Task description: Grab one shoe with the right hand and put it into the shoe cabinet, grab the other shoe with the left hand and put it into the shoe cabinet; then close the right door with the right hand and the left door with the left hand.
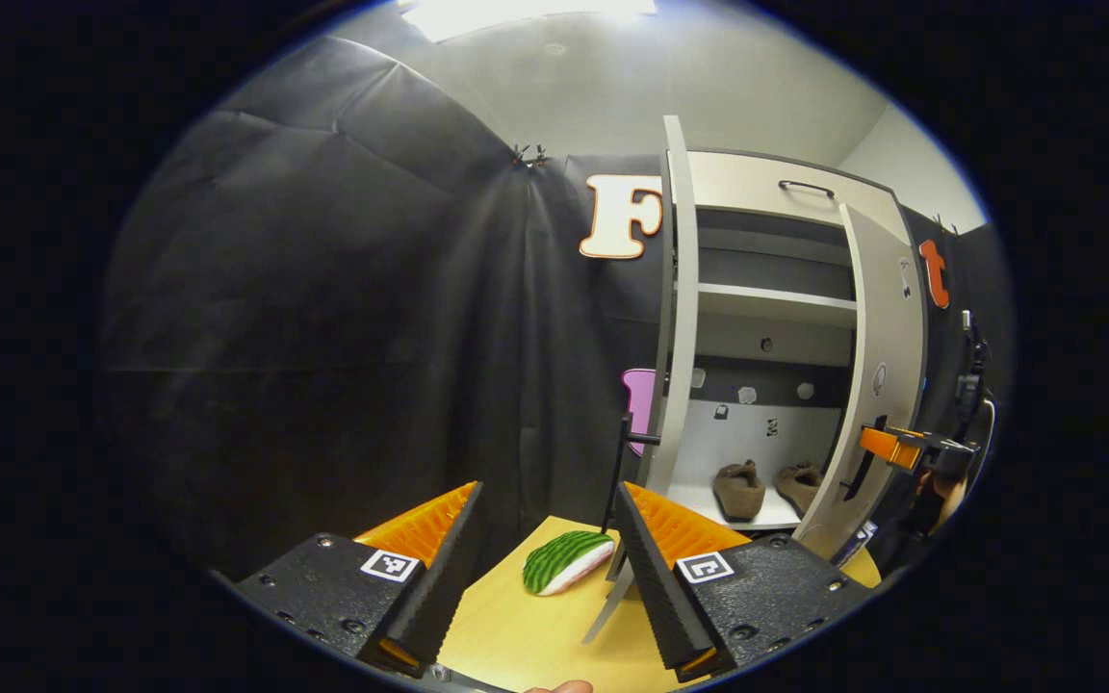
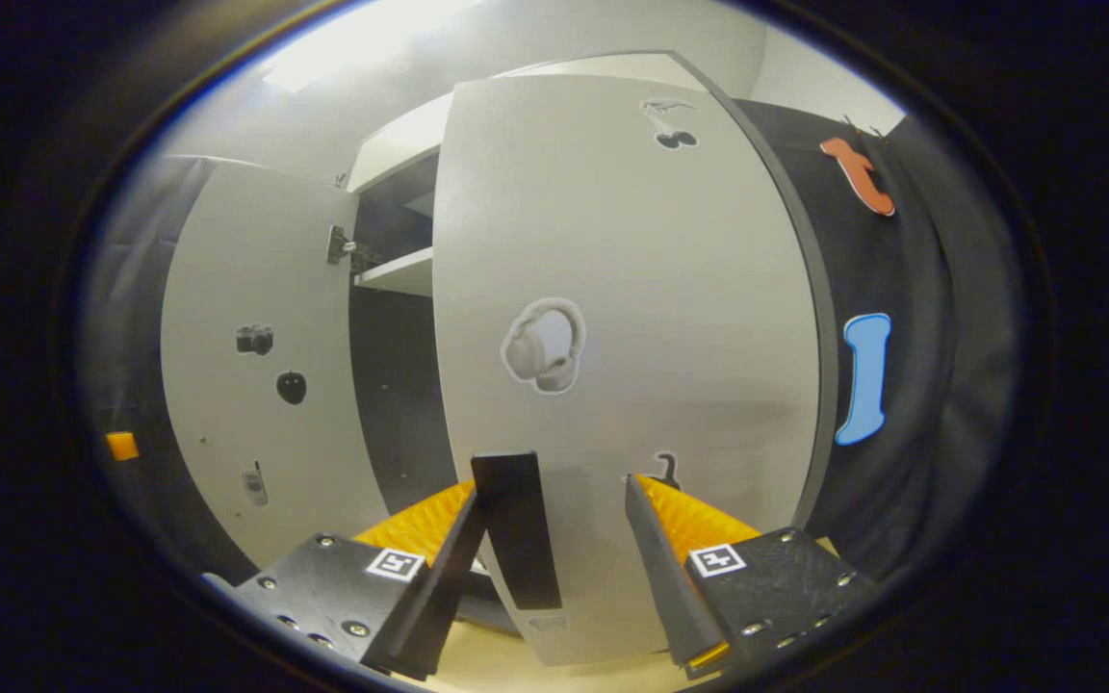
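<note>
Two brown shoes (image 1: 739, 489) (image 1: 800, 484) stand side by side on the bottom shelf of the white shoe cabinet (image 1: 774, 308). Both doors hang open. In the left gripper view my left gripper (image 1: 548, 491) is open and holds nothing, a short way in front of the left door (image 1: 675, 318) and its black handle (image 1: 624, 457). The right gripper (image 1: 880, 445) sits against the right door (image 1: 887, 366). In the right gripper view that door (image 2: 631, 289) is very close, and its black handle (image 2: 516, 529) stands between the fingers of the open right gripper (image 2: 552, 483), nearer the left finger.
A green striped, slice-shaped thing (image 1: 566, 561) lies on the wooden table (image 1: 516, 635) in front of the left door. The left door's inner face (image 2: 246, 385) and the dark cabinet interior (image 2: 391, 385) lie to the left in the right gripper view. Black cloth walls surround the booth.
</note>
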The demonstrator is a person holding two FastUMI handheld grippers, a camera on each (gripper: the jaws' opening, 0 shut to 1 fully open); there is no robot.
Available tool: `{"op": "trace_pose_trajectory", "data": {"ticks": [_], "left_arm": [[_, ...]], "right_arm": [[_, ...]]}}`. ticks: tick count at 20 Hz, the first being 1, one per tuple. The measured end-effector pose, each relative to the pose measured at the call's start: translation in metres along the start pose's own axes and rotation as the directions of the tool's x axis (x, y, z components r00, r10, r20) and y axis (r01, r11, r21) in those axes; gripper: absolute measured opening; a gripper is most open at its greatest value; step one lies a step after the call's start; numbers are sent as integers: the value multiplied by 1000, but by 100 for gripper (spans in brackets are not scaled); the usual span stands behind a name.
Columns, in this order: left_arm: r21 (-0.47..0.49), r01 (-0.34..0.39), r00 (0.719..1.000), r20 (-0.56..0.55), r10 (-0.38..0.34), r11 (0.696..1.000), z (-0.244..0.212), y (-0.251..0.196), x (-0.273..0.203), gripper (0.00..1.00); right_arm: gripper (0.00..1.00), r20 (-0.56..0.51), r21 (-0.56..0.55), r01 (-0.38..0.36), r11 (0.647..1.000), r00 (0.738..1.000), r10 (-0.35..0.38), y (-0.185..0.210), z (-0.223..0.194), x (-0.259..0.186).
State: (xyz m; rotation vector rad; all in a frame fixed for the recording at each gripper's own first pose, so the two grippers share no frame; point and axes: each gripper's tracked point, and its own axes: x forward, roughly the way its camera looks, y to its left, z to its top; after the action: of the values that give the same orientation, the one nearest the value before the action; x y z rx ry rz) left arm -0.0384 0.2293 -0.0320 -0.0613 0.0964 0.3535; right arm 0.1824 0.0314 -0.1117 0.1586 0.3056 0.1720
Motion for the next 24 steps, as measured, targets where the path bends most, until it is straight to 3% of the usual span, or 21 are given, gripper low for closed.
{"op": "trace_pose_trajectory", "data": {"ticks": [7,15,24], "left_arm": [[-2,-48,999,-8,48,999,-3,27,-4,82],[26,-100,995,-11,100,995,1,54,-5,82],[41,-140,990,-24,141,989,-1,73,-8,82]], "right_arm": [[84,24,-40,23,999,999,-22,5,0,24],[84,29,-11,51,999,998,-51,3,-1,48],[83,58,-23,119,993,991,-118,0,2,61]]}}
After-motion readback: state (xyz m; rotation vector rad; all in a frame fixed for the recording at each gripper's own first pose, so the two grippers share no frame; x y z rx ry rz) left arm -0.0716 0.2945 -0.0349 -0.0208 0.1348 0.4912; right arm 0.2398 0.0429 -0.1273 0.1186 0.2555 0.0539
